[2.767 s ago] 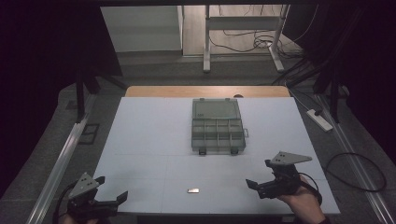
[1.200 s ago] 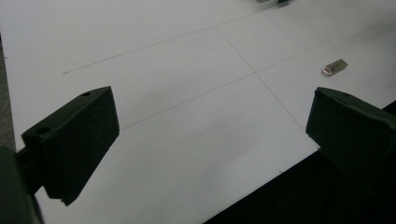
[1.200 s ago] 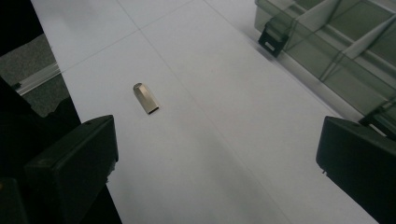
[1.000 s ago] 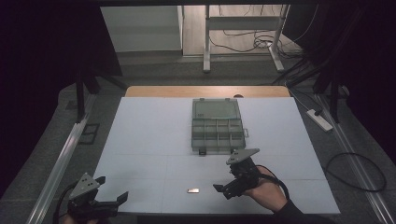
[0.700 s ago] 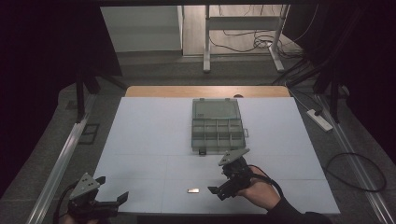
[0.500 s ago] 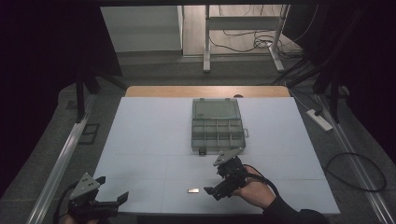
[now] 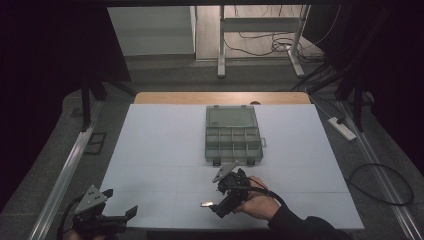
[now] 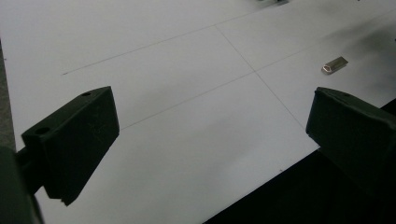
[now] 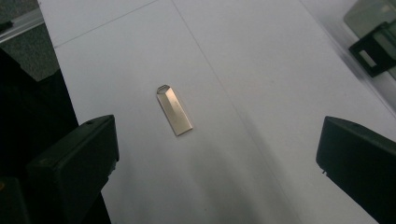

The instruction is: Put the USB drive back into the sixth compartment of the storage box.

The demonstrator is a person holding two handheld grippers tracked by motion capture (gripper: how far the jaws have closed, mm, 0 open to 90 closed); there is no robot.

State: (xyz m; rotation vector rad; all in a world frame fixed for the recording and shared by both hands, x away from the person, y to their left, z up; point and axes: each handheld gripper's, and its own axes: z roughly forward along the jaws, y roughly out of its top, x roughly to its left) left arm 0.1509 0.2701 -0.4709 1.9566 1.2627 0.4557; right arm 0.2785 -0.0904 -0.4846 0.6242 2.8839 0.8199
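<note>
Closing in: your right gripper has swung leftward to the metal USB stick, jaws wide around it; grasp next. Left gripper unmoved, wide open.

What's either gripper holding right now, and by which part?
Nothing. The right gripper is open above the metal USB stick, which lies flat on the table, untouched. The left gripper is open too, with bare table between its jaws.

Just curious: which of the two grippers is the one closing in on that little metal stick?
The right gripper, jaws wide open beside the metal stick; the left gripper sits far off at the table's near-left corner.
</note>
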